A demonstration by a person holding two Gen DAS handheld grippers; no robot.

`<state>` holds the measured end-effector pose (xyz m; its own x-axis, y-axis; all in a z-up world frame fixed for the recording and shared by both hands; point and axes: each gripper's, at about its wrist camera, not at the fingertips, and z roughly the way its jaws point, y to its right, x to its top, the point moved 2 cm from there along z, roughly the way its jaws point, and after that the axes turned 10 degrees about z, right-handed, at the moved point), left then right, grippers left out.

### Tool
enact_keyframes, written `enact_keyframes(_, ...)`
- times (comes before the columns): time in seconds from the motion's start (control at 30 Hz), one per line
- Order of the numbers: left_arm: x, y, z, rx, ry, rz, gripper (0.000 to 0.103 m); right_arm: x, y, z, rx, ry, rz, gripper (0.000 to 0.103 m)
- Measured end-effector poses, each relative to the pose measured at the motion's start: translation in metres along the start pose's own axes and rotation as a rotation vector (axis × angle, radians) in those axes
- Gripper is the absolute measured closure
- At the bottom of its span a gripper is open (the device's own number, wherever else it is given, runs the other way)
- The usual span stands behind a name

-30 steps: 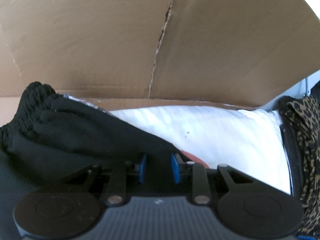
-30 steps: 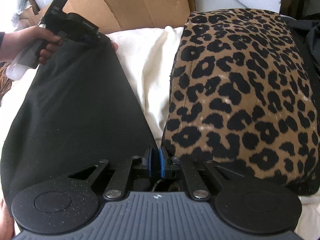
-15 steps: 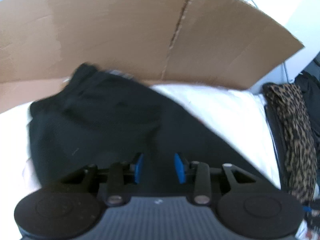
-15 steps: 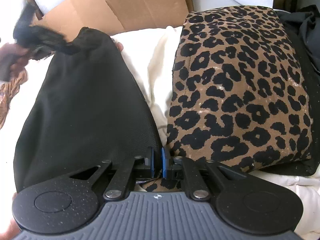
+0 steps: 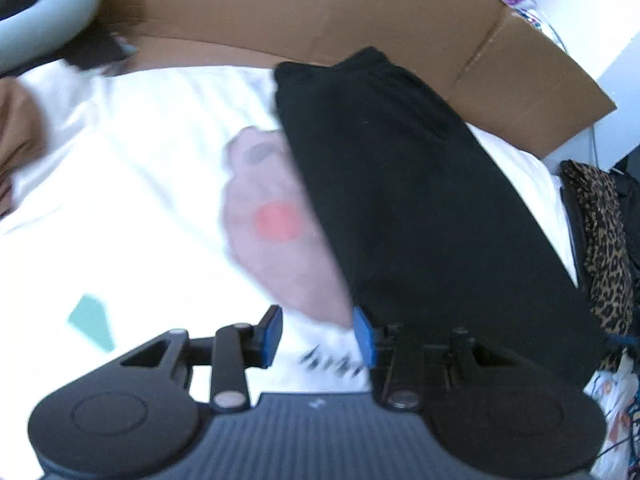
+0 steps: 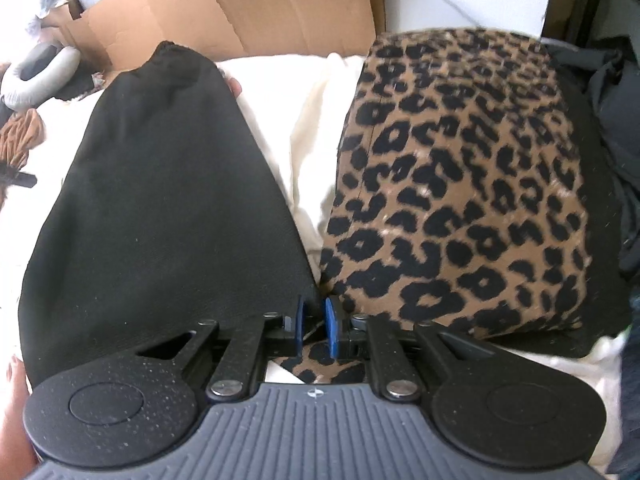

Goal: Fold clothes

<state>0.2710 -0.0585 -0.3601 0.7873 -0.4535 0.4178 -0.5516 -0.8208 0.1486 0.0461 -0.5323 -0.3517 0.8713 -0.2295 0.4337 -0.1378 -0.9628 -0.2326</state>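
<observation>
Quick one on the black garment [image 6: 160, 200]. It lies flat on the white bedding [image 5: 140, 160], with its gathered, elastic-looking end far away by the cardboard box [image 6: 248, 4] and its wide end near. A folded leopard-print garment [image 6: 460, 184] sits just to its right, with a strip of bedding between them.

The left gripper [image 5: 318, 334] hangs over the bedding just left of the black piece. Its jaws stand about half open, have just been opening, and have nothing between them. That view is blurry. There's a pinkish patch [image 5: 272, 216] beside the black cloth and I can't tell what it is.

The right gripper [image 6: 315, 326] sits at the near right corner of the black piece. Its jaws are only a sliver apart, having just opened a touch. I can see the cloth below through the gap, so the corner doesn't look clamped, though it's right at the pad tips.

On handling, it looks like a light, floppy knit with a fine rib. My guess is:
- It drapes and sags the moment it's lifted, with zero stiffness.
- It isn't slippery, so the pads should bite fine.
- It's layered, so pinching too shallow probably peels off only the top layer.

I'd take hold at the two corners of one end, right on the edge. The thicker gathered band at the far end looks like the most solid bit to grip.
</observation>
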Motion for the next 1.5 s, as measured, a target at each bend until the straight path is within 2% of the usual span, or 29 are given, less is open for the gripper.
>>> enact_keyframes(0.13,-0.030,-0.008,-0.017,0.013,0.036,-0.043,0.063,0.011,-0.005,-0.011,0.001,0.029,0.022,0.091)
enact_keyframes(0.23,-0.048,-0.007,-0.019,-0.006,0.033,-0.054,0.063,0.017,-0.014,-0.016,0.025,0.038,0.025,0.089)
enact_keyframes(0.37,-0.067,0.005,-0.023,-0.038,0.016,-0.014,0.063,0.014,-0.030,-0.016,0.058,0.041,-0.001,0.075)
enact_keyframes(0.5,-0.081,0.018,-0.017,-0.074,0.018,0.014,0.063,0.007,-0.044,-0.009,0.074,0.014,-0.021,0.074)
enact_keyframes(0.7,-0.090,0.034,-0.016,-0.128,0.005,0.052,0.061,0.000,-0.058,-0.001,0.109,-0.010,-0.017,0.071)
enact_keyframes(0.73,-0.093,0.037,-0.015,-0.138,-0.001,0.056,0.061,-0.001,-0.060,0.001,0.117,-0.014,-0.014,0.067)
enact_keyframes(0.8,-0.097,0.042,-0.012,-0.147,-0.010,0.057,0.061,-0.005,-0.065,0.004,0.133,-0.022,-0.007,0.066)
enact_keyframes(1.03,-0.102,0.061,0.005,-0.144,-0.048,0.108,0.060,-0.020,-0.079,0.022,0.162,-0.075,-0.022,0.066)
enact_keyframes(1.17,-0.101,0.067,0.017,-0.114,-0.075,0.153,0.060,-0.023,-0.080,0.030,0.170,-0.088,-0.022,0.066)
enact_keyframes(1.27,-0.100,0.065,0.022,-0.089,-0.075,0.134,0.062,-0.028,-0.081,0.038,0.160,-0.108,-0.048,0.066)
enact_keyframes(1.3,-0.099,0.064,0.023,-0.083,-0.073,0.129,0.062,-0.030,-0.080,0.041,0.156,-0.117,-0.053,0.066)
enact_keyframes(1.43,-0.102,0.068,0.020,-0.085,-0.050,0.166,0.087,-0.037,-0.078,0.049,0.142,-0.137,-0.071,0.066)
enact_keyframes(1.5,-0.106,0.061,0.015,-0.082,-0.039,0.130,0.093,-0.038,-0.080,0.051,0.133,-0.141,-0.097,0.066)
